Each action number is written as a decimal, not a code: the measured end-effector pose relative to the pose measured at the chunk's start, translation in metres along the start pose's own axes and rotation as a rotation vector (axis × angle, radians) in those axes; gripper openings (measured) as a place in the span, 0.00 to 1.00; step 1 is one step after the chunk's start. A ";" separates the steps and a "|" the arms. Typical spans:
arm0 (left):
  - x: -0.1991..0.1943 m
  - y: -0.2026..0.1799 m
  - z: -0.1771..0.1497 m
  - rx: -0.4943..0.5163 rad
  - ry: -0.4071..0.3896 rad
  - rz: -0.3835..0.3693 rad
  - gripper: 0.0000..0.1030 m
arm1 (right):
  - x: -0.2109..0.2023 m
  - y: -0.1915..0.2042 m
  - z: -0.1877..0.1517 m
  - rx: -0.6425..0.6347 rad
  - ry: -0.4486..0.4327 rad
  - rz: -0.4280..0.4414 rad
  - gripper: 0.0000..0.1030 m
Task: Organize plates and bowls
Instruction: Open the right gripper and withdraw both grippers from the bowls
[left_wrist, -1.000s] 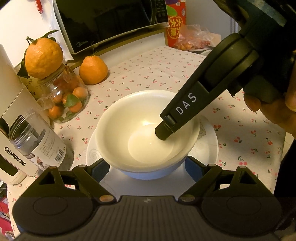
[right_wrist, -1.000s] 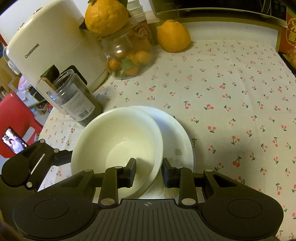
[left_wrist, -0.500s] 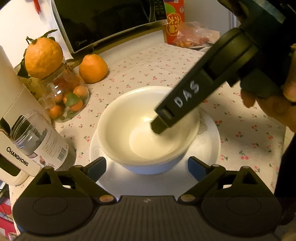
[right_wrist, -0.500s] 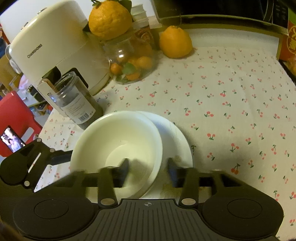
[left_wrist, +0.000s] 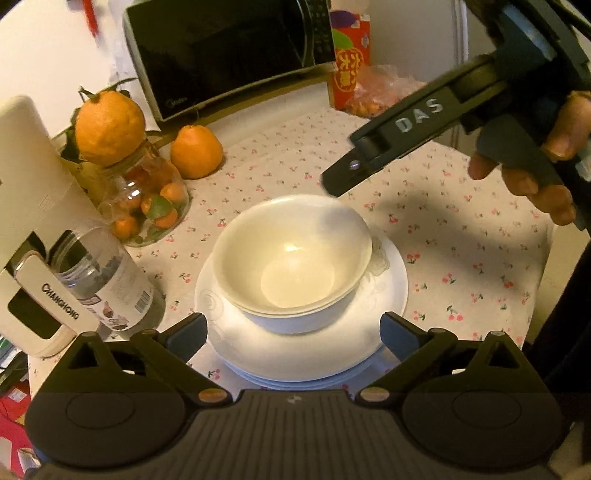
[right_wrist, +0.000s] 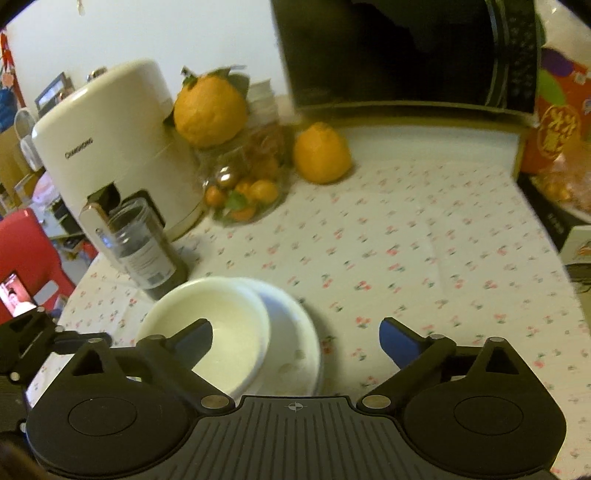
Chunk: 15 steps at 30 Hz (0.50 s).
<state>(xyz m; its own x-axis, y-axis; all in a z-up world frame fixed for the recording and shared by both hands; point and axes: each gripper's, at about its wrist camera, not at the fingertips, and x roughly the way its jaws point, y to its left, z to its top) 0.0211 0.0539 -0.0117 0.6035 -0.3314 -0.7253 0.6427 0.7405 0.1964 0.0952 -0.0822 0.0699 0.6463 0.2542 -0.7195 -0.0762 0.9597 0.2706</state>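
Note:
Two nested white bowls (left_wrist: 291, 258) rest on a stack of white plates (left_wrist: 303, 354) on the cherry-print tablecloth. My left gripper (left_wrist: 291, 330) hovers just in front of the stack, its jaws still opening; the blue pads stand wide of the plates and touch nothing. My right gripper (left_wrist: 343, 177) hangs above the bowls' far rim, held by a hand (left_wrist: 535, 173). In the right wrist view its jaws (right_wrist: 295, 338) are also opening and hold nothing, with the bowls (right_wrist: 214, 332) and plates (right_wrist: 295, 354) below them at the left.
Around the stack stand a white Changhong appliance (left_wrist: 33, 221), a dark-filled jar (left_wrist: 107, 284) and a glass jar of small oranges (left_wrist: 147, 206) with a big orange (left_wrist: 110, 125) on top. Behind are a loose orange (left_wrist: 195, 151), microwave (left_wrist: 229, 55) and red box (left_wrist: 347, 62).
The right gripper let go of the bowl's rim, opened wide and lifted up out of the bowl. The left gripper drew back and upward, with its fingers spread a little wider.

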 end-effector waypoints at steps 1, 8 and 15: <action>-0.003 0.000 0.001 -0.016 -0.005 0.005 0.98 | -0.005 0.000 0.000 -0.002 -0.010 -0.008 0.98; -0.021 0.002 0.006 -0.190 0.001 0.068 1.00 | -0.044 0.011 -0.007 -0.083 -0.098 -0.052 1.00; -0.031 0.002 0.008 -0.389 0.062 0.137 1.00 | -0.074 0.021 -0.017 -0.088 -0.128 -0.108 1.00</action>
<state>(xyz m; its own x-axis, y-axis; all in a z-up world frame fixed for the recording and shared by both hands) 0.0074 0.0613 0.0168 0.6341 -0.1875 -0.7502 0.3250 0.9449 0.0385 0.0331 -0.0793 0.1181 0.7451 0.1374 -0.6526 -0.0642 0.9888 0.1350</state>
